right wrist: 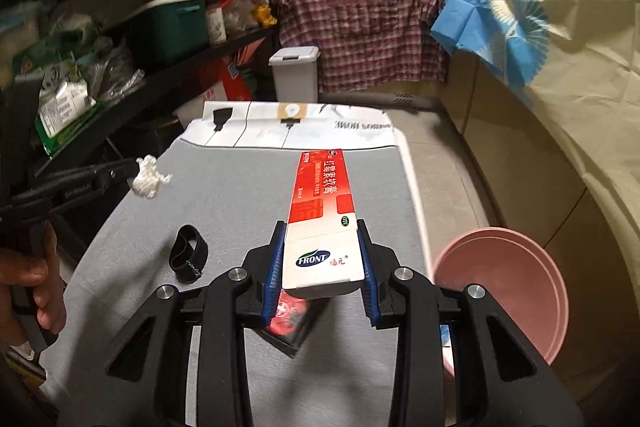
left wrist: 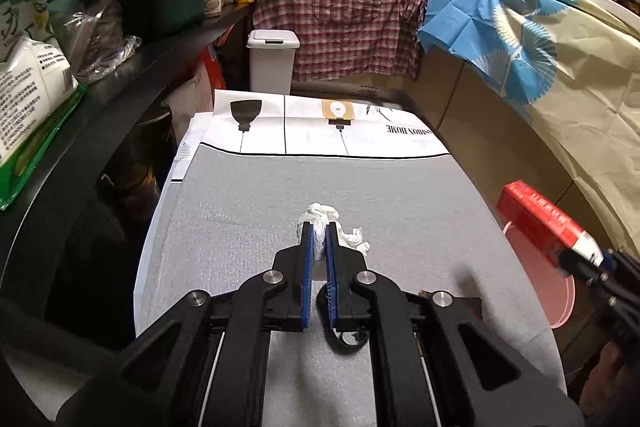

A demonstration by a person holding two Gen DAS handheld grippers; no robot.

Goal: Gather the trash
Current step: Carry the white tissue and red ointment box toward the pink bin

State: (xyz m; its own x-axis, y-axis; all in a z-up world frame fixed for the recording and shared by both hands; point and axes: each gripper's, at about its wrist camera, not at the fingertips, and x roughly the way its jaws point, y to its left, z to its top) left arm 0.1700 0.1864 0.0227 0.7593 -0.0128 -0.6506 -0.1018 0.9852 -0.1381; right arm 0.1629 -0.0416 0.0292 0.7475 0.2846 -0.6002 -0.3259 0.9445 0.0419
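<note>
My left gripper (left wrist: pixel 319 227) is shut on a crumpled white tissue (left wrist: pixel 320 217), held above the grey table (left wrist: pixel 240 207); the tissue also shows in the right wrist view (right wrist: pixel 148 177). My right gripper (right wrist: pixel 322 227) is shut on a long red and white ointment box (right wrist: pixel 324 211), held level above the table; the box also shows in the left wrist view (left wrist: pixel 544 219). A pink bowl (right wrist: pixel 504 287) sits low beside the table's right edge. A white lidded trash bin (right wrist: pixel 295 73) stands beyond the table's far end.
A black band (right wrist: pixel 188 254) and a small red and black packet (right wrist: pixel 290 323) lie on the table. A dark shelf (right wrist: pixel 132 39) full of packages runs along the left. A counter draped with cloths (right wrist: pixel 520 27) lines the right.
</note>
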